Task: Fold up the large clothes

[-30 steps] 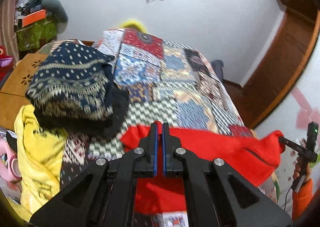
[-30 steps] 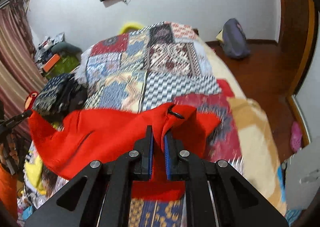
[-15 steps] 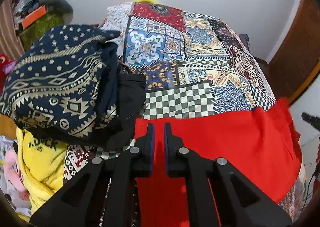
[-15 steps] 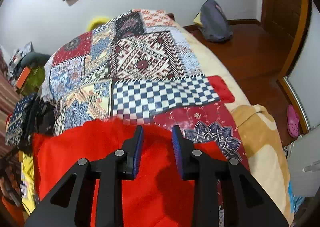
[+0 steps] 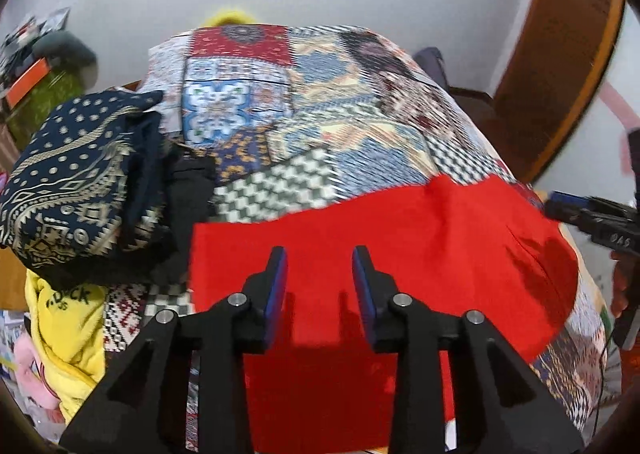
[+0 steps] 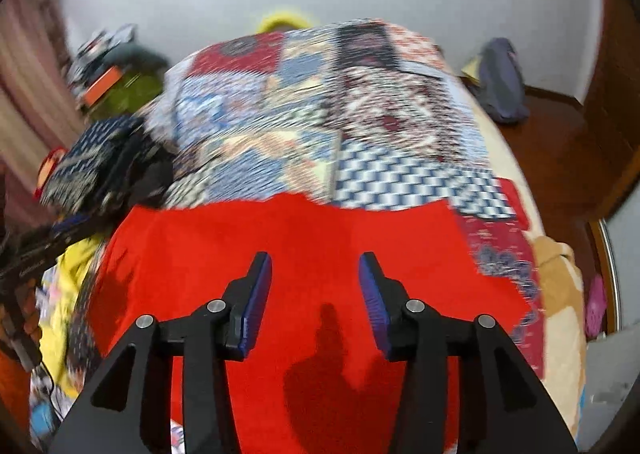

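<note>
A large red garment lies spread flat across the near part of the patchwork bed cover; it also shows in the right wrist view. My left gripper is open and empty above the garment's left part. My right gripper is open and empty above the garment's middle. The right gripper's tip shows at the garment's right edge in the left wrist view. The garment's near end is hidden behind the gripper bodies.
A folded navy patterned cloth on dark clothes sits at the bed's left, with a yellow garment below it. A grey bag lies on the wooden floor at right. A cluttered shelf stands at far left.
Both grippers were shut on the red garment and held it up; they laid it flat on the bed, opened and let go. The right opened first, then the left.
</note>
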